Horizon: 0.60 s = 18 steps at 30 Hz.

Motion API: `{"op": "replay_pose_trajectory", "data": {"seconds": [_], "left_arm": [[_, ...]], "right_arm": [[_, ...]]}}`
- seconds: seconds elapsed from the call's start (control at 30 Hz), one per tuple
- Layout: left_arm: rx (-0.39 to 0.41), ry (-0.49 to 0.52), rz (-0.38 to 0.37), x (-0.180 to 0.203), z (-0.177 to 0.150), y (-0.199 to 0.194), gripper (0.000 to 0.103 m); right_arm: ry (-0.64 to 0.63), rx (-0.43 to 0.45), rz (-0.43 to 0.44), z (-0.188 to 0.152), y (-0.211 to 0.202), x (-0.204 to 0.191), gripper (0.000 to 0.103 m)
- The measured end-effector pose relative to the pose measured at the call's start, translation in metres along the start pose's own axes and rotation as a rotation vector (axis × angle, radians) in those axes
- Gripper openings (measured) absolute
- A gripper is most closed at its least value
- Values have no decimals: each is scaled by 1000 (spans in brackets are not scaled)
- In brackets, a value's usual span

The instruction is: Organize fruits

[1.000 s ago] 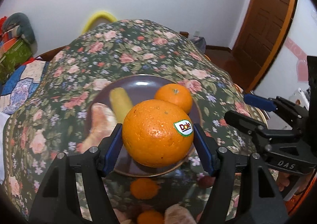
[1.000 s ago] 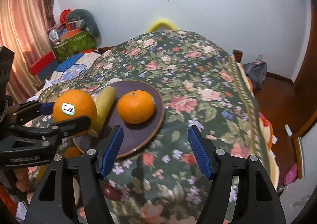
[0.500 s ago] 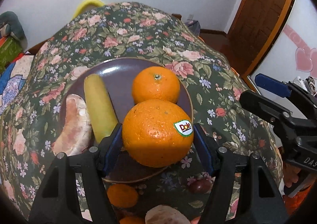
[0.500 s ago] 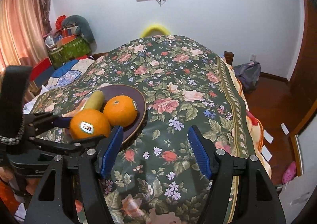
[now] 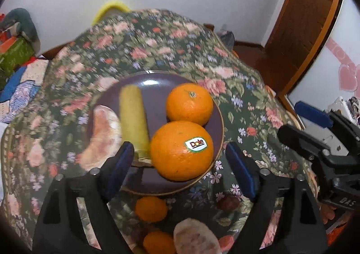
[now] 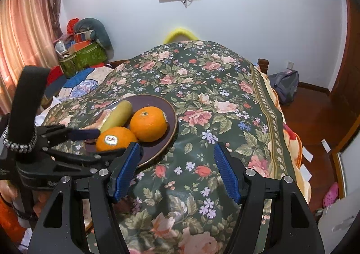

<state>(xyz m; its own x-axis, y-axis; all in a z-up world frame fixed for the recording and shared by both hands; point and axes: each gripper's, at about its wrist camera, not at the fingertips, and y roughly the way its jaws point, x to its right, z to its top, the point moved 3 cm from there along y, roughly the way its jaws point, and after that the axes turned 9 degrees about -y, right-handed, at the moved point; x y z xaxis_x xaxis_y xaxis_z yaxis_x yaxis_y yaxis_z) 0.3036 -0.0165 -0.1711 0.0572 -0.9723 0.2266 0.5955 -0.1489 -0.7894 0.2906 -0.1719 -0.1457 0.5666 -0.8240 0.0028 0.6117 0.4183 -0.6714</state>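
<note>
A large orange with a Dole sticker [image 5: 181, 151] rests on the near edge of a dark purple plate [image 5: 155, 84]. My left gripper [image 5: 180, 164] is open, its blue pads standing apart on either side of that orange. The plate also holds a second orange [image 5: 189, 103], a yellow-green fruit [image 5: 133, 120] and a pale pink peeled piece [image 5: 102, 139]. In the right wrist view the plate [image 6: 172, 116] and both oranges [image 6: 149, 123] lie to the left. My right gripper [image 6: 176, 172] is open and empty over the floral cloth.
Nearer than the plate lie two small oranges [image 5: 151, 208], a dark red fruit [image 5: 228, 202] and a pale piece [image 5: 195, 237] on the floral tablecloth [image 6: 202, 87]. The table's right edge drops to a wooden floor [image 6: 315, 114]. Boxes and cushions [image 6: 85, 49] stand at the far left.
My left gripper opened and let the Dole orange down onto the plate's near edge. The right gripper stayed open and drew back a little.
</note>
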Motion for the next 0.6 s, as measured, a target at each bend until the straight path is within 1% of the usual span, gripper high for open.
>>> {"op": "replay_pose_trajectory", "data": {"seconds": [0.07, 0.17, 0.27, 0.4, 0.5, 0.6], "left_arm": [[27, -12, -2, -4, 0, -16, 85], [68, -21, 13, -12, -3, -39, 85], [102, -20, 22, -19, -8, -61, 85], [122, -20, 32, -25, -19, -81, 85], [121, -37, 19, -30, -30, -89, 85], [123, -42, 27, -33, -42, -95, 85]], "right_arm": [[-2, 5, 2, 1, -5, -4, 65], [-8, 11, 7, 2, -13, -14, 65], [-15, 17, 11, 2, -21, -25, 68], [-16, 21, 23, 0, -30, -39, 68], [-25, 20, 23, -3, -35, -52, 68], [-27, 10, 30, -8, -35, -63, 68]]}}
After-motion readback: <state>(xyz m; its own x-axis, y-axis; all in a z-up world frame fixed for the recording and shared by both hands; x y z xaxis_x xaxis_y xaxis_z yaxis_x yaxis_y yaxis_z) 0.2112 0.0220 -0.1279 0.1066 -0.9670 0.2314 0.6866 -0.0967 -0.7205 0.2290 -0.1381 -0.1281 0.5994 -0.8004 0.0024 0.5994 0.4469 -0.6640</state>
